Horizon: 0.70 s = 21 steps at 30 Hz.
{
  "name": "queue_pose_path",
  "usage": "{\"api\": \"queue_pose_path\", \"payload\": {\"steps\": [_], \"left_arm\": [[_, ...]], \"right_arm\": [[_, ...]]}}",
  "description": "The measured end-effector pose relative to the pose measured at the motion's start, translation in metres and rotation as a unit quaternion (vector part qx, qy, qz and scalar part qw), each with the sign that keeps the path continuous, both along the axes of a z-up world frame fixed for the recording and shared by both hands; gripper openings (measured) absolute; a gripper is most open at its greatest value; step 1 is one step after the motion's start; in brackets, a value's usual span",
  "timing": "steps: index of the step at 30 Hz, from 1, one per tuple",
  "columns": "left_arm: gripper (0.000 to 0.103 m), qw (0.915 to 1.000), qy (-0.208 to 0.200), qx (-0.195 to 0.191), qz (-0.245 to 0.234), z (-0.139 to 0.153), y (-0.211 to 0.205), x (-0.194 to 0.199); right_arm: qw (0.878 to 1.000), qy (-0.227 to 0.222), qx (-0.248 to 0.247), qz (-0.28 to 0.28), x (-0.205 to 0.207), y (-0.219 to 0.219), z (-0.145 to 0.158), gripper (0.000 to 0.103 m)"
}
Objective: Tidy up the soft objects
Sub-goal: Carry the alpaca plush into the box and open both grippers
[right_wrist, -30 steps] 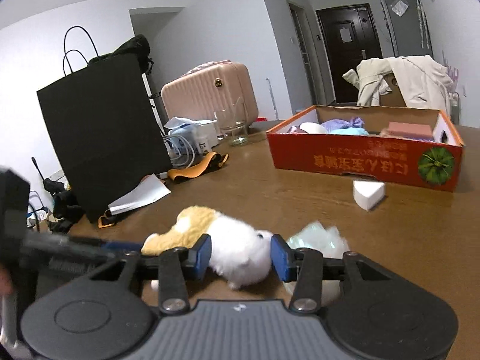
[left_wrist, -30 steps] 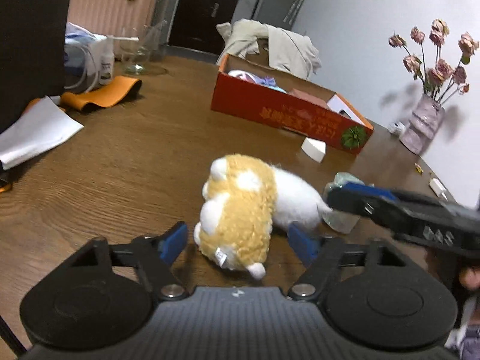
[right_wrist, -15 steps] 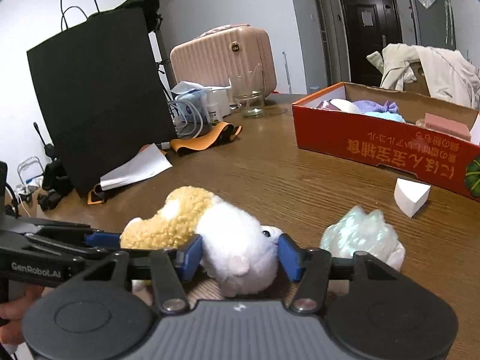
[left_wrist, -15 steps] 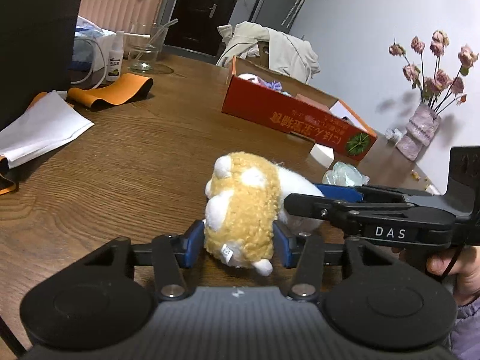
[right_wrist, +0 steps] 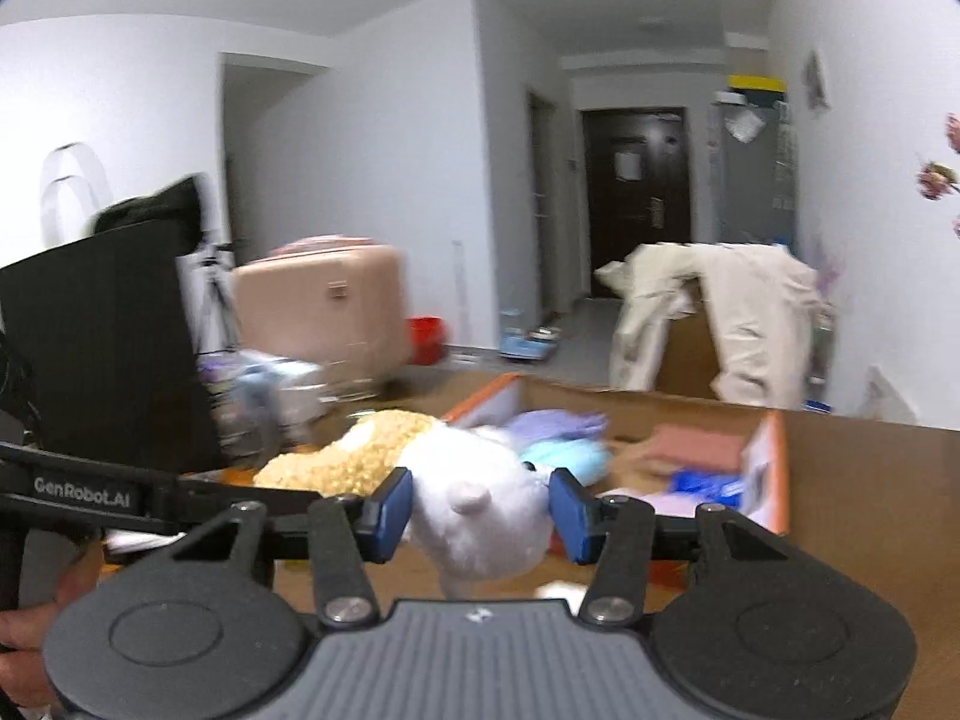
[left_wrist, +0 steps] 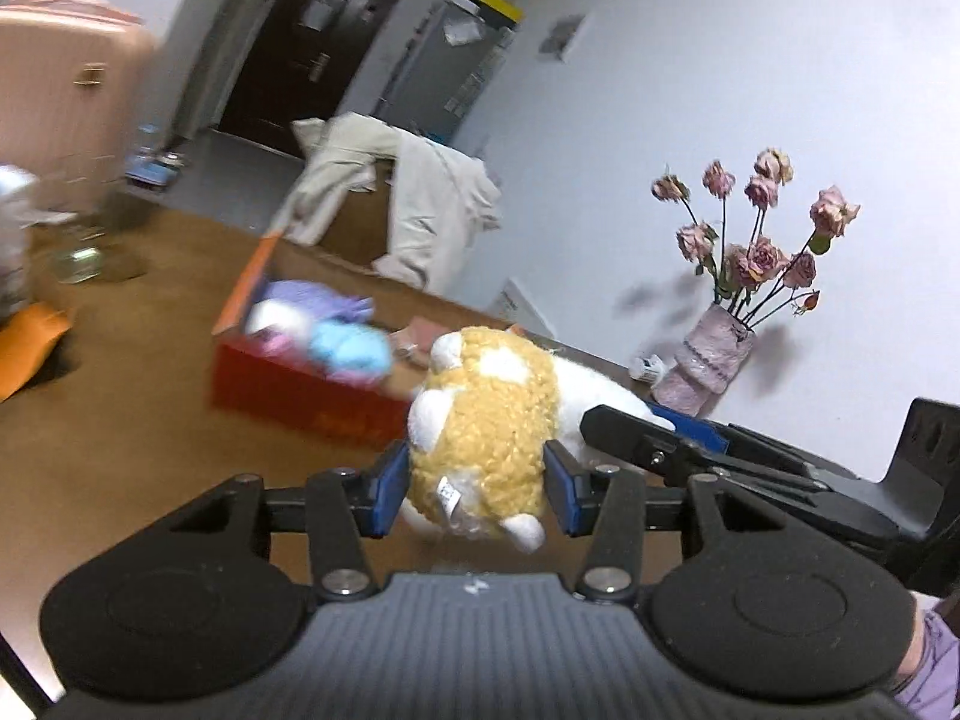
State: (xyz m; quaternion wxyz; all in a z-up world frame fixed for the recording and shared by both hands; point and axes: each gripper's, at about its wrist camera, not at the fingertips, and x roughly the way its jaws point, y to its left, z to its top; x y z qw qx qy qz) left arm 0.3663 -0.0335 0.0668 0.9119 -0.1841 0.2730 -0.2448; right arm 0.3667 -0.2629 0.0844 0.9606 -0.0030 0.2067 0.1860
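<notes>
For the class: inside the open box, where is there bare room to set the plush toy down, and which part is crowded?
In the orange box, bare cardboard floor shows mid-box, between the blue soft toy and the pink block. The end with the purple soft toy is crowded. Both the left gripper and right gripper grip the plush toy.

The plush toy [left_wrist: 486,414] is showing curly yellow-tan fleece with white patches at one end and plain white fur [right_wrist: 474,498] at the other. The box [left_wrist: 300,396] is showing a red outer wall with an orange rim, holding purple, light blue and pink pieces. The table [left_wrist: 120,444] is looking wood-brown, the vase [left_wrist: 708,360] pale pink, the suitcase [right_wrist: 318,312] ribbed pink
</notes>
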Motion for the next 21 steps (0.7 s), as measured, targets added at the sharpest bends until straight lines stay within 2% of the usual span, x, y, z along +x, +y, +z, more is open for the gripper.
{"api": "queue_pose_path", "payload": {"steps": [5,10,13,17,19,21], "left_arm": [[0.048,0.997,0.069,-0.017,-0.032,-0.01,-0.042,0.111],[0.048,0.9923,0.124,0.001,-0.009,-0.042,-0.061,0.186],[0.048,0.9881,0.152,0.024,0.006,-0.061,-0.061,0.207],[0.048,0.9873,0.13,0.089,0.019,-0.073,-0.068,0.211],[0.048,0.9859,0.125,0.108,0.024,-0.077,-0.07,0.212],[0.048,0.9838,0.13,0.122,0.017,-0.082,-0.073,0.213]], "right_arm": [[0.998,0.041,-0.025,-0.051,0.094,-0.029,0.001,0.049],[0.993,0.099,-0.03,-0.062,0.176,-0.035,-0.031,0.049],[0.99,0.126,-0.037,-0.053,0.208,-0.025,-0.054,0.048],[0.988,0.146,-0.036,-0.035,0.237,-0.016,-0.081,0.046],[0.987,0.159,-0.023,-0.03,0.246,-0.015,-0.09,0.046],[0.985,0.164,-0.03,-0.032,0.251,-0.013,-0.097,0.045]]}}
